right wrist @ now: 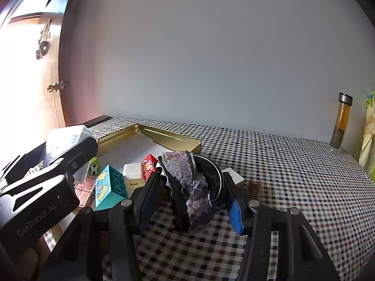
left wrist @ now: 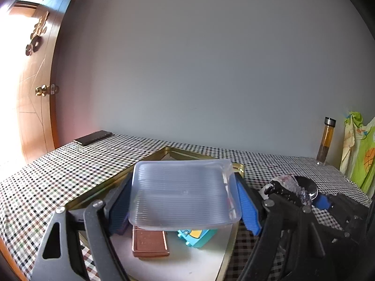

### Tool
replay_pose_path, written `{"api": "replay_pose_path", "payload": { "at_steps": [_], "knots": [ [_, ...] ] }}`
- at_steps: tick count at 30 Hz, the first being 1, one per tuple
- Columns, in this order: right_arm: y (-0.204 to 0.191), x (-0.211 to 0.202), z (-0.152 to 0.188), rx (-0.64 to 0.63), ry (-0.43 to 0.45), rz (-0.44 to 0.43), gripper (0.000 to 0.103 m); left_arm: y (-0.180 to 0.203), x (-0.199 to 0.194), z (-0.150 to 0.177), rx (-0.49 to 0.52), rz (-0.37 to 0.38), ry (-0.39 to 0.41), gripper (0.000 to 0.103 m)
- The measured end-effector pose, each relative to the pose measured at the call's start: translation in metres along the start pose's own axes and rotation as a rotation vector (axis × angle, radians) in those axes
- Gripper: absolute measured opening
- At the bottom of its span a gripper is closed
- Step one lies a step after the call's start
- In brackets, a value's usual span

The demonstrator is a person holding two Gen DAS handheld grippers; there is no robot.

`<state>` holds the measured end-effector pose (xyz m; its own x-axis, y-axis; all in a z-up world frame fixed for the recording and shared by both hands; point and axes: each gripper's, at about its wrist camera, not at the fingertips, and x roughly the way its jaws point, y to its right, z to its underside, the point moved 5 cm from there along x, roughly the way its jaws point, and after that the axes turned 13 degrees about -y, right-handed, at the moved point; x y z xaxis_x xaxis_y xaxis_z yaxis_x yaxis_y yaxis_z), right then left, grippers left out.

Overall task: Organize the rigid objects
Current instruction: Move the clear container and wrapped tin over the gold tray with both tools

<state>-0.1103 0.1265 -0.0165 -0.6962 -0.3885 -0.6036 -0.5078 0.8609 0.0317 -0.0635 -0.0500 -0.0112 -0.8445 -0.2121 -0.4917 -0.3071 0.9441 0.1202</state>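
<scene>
Left gripper (left wrist: 185,201): clamps ribbed clear plastic box (left wrist: 184,193) above gold tin tray (left wrist: 150,158).
Right gripper (right wrist: 192,195): grips sequined pouch (right wrist: 191,182) with black round case (right wrist: 212,175).
Tray holds: teal block (right wrist: 109,188), copper case (left wrist: 150,243).

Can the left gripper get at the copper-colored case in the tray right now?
Probably not yet. The left gripper is shut on the clear plastic box, which hangs right above the copper case in the gold tray. It would need to set the box down first.
</scene>
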Motion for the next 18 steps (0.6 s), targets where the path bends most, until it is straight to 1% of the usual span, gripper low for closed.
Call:
{"api": "replay_pose_path", "payload": {
  "at_steps": [5, 11, 13, 18],
  "knots": [
    [-0.008, 0.002, -0.001, -0.016, -0.002, -0.01, 0.055, -0.005, -0.002, 0.0, 0.004, -0.017, 0.007, 0.081],
    [-0.012, 0.007, -0.003, -0.017, -0.01, -0.024, 0.055, -0.029, 0.002, -0.004, -0.04, -0.04, -0.001, 0.081],
    [-0.014, 0.008, -0.004, -0.022, -0.009, -0.023, 0.055, -0.033, 0.002, -0.004, -0.037, -0.051, -0.002, 0.081],
    [-0.022, 0.013, -0.007, -0.044, -0.012, -0.03, 0.055, -0.042, 0.006, -0.004, -0.04, -0.051, -0.029, 0.081]
  ]
}}
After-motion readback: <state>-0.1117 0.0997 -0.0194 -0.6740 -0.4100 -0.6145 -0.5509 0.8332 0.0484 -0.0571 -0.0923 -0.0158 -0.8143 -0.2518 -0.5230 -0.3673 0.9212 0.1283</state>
